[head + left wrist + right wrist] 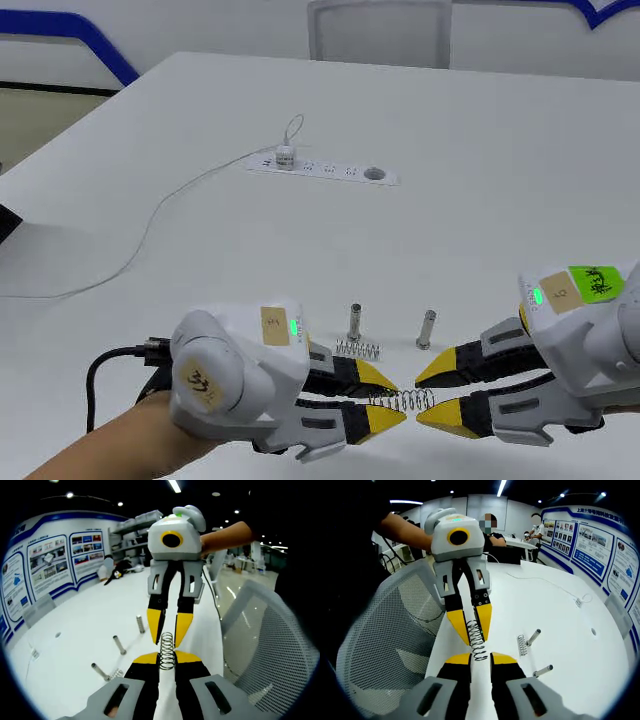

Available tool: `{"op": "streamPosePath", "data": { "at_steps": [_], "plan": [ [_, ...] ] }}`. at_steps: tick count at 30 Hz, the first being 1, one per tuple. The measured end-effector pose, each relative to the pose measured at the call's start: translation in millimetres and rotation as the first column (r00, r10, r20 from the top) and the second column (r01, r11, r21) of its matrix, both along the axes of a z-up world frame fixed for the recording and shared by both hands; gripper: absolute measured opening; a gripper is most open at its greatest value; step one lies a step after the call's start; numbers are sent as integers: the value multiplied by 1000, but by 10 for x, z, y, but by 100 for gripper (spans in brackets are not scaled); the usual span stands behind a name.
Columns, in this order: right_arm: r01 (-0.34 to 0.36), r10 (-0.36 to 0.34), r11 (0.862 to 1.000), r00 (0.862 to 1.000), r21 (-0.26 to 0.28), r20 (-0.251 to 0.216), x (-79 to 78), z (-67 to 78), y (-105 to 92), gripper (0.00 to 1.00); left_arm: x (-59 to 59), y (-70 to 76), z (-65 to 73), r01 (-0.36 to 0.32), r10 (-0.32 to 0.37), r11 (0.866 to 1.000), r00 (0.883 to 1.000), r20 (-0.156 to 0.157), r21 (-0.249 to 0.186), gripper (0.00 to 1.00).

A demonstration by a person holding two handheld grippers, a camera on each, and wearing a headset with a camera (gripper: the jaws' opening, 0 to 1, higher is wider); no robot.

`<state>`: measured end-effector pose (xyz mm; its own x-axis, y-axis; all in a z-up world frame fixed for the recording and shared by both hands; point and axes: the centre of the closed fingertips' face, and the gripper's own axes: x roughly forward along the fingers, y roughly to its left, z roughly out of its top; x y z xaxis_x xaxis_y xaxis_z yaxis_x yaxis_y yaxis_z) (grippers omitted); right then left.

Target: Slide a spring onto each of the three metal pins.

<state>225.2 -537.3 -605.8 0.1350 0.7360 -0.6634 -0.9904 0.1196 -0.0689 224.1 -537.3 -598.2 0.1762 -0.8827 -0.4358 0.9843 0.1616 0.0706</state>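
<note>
Early stage, by judgement: no spring on any pin yet. Holding a thin coiled steel spring (405, 402) in the air over the white table (450, 230). One end pinched between the narrow yellow tips of the left gripper (390, 398); other end inside the slightly parted tips of the right gripper (420, 398), pressing or only touching, cannot tell. Probably re-gripping. Next: keep one firm hold, turn the coil upright, align its open end over the short silver metal pin (355, 322) standing just behind, beside a second loose spring (358, 349), then slide down.
</note>
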Motion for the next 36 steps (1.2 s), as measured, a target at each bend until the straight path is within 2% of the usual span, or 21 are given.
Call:
{"op": "streamPosePath", "data": {
  "at_steps": [3,4,9,13,18,24,29,36],
  "plan": [
    [6,-6,1000,1000,10,-9,-6,5,-4,11,-6,-1,6,3,-3,1000,1000,-2,-2,10],
    [15,-15,1000,1000,24,-27,-13,22,-6,11,-12,1,4,5,-5,1000,1000,-5,-2,10],
    [37,-33,997,998,71,-54,-9,93,-13,11,-5,0,28,4,-4,1000,1000,-7,-11,10],
    [36,-31,996,998,76,-62,-27,113,-10,11,-8,-9,32,12,-12,1000,1000,-5,-9,10],
    [15,-9,996,997,86,-74,-96,137,18,11,-52,6,-20,43,-43,999,999,8,27,10],
    [19,-10,992,997,124,-79,-102,214,64,11,-46,31,-37,38,-38,999,999,15,39,10],
    [16,-5,989,997,146,-75,-105,268,99,11,-44,38,-38,31,-31,999,1000,5,33,10],
    [33,-15,981,995,192,-95,-93,341,141,11,-41,40,-27,24,-24,999,1000,-3,23,10]
  ]
}}
